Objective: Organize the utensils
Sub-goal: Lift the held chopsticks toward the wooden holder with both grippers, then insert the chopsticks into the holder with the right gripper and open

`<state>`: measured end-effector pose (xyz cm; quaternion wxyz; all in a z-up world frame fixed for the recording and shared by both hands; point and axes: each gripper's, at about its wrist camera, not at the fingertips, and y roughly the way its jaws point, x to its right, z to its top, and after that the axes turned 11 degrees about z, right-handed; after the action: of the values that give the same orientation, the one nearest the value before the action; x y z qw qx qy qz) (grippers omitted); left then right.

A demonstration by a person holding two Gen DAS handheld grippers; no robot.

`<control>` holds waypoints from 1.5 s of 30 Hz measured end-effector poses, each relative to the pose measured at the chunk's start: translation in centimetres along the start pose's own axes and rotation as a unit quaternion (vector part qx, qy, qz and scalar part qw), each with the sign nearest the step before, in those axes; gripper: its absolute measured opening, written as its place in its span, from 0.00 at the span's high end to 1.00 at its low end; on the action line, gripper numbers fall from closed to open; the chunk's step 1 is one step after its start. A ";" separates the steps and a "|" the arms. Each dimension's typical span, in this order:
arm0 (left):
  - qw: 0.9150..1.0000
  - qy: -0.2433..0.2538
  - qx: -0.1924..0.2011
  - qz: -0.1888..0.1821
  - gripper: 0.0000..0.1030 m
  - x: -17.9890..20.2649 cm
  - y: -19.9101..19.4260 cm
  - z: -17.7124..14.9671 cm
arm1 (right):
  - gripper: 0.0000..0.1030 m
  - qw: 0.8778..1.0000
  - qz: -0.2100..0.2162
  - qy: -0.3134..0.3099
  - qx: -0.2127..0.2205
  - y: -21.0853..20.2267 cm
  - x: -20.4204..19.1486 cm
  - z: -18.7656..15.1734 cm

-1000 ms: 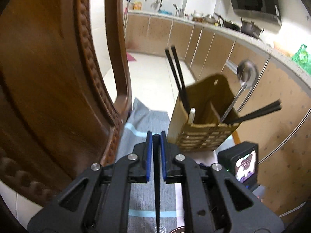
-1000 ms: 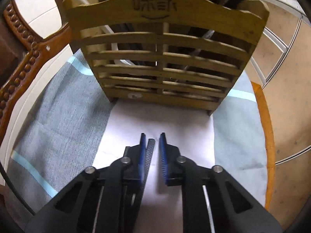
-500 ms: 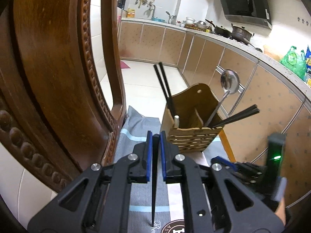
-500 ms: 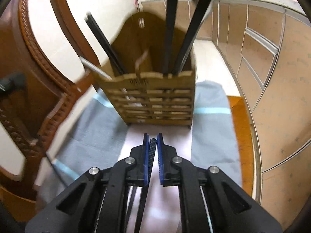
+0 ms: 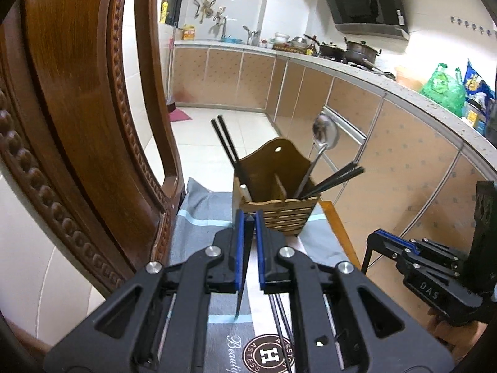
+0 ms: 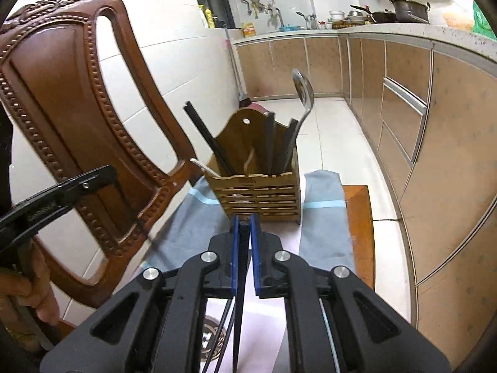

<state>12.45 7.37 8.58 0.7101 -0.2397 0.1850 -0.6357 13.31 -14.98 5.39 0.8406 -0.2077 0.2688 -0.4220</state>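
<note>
A slatted wooden utensil holder stands on a grey cloth. It holds black chopsticks on its left side, and more chopsticks with a steel spoon on its right. My left gripper is raised short of the holder, shut on a single black chopstick that hangs down from its pads. My right gripper is shut the same way on another black chopstick. The left wrist view shows the right gripper at lower right.
A carved wooden chair back stands close on the left. The cloth lies on an orange wooden top with its edge on the right. Kitchen cabinets and a tiled floor lie beyond. A hand holds the left gripper.
Both grippers have risen and drawn back from the holder, each with its chopstick. The right one rose most, so the holder now looks smaller and farther off.
</note>
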 end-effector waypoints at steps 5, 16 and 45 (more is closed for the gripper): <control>1.000 0.009 0.011 -0.004 0.93 0.3 -2.0 0.0 | 0.93 1.000 0.007 -0.005 0.020 -2.0 -1.2 0.0; 1.000 0.006 0.017 -0.003 0.93 -0.6 -3.3 0.0 | 0.93 0.999 0.007 -0.027 0.047 -4.3 -3.9 1.9; 1.000 -0.015 -0.002 -0.021 0.93 -2.4 -1.4 0.2 | 0.93 0.992 -0.069 -0.061 0.092 0.7 -4.5 20.2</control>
<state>11.13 9.69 9.41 0.6985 -0.2549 0.1707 -0.6466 24.17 -8.44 21.74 0.8398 -0.1728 0.1625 -0.4883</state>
